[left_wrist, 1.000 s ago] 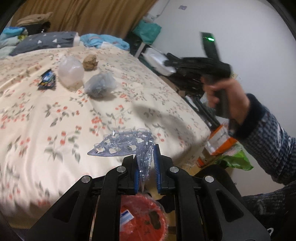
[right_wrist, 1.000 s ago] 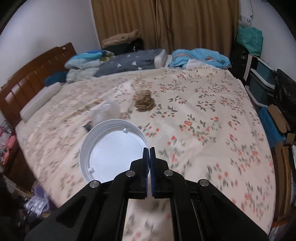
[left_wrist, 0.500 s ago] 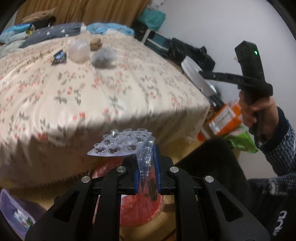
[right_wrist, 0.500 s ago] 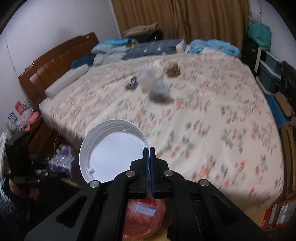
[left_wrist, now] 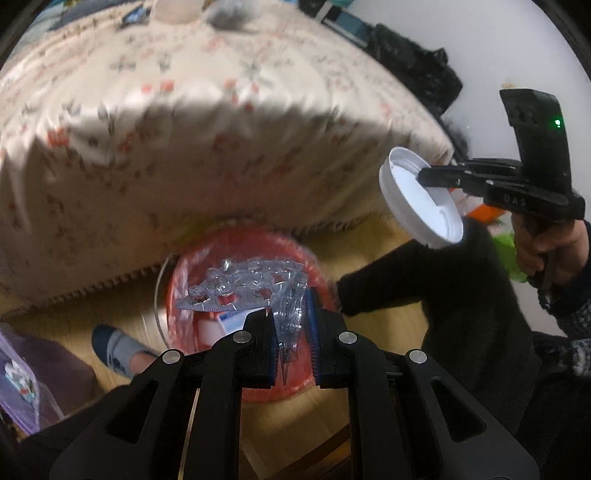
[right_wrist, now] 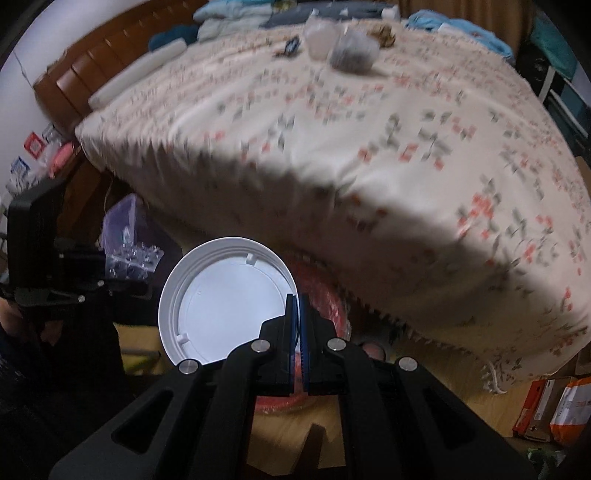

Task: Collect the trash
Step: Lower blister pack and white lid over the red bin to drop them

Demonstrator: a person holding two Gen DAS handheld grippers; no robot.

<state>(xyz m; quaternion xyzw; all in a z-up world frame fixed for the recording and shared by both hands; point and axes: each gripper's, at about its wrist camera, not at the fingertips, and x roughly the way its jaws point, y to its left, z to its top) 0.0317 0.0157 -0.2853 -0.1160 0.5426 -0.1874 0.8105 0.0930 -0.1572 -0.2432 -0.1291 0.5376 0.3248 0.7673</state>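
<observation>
My left gripper is shut on a clear plastic blister tray and holds it just above the open red trash bin on the floor by the bed. My right gripper is shut on the rim of a white round lid, held above the same red bin. The lid and right gripper also show in the left wrist view at right. The blister tray also shows in the right wrist view at left.
The floral bed fills the view ahead, its edge hanging beside the bin. On it far off lie a clear bag, a grey bag, a brown wad and a dark wrapper. My slippered foot stands left of the bin.
Both grippers have dropped from above the bed to below its edge. The blister tray now hangs over the red bin, and the lid has come down beside it.
</observation>
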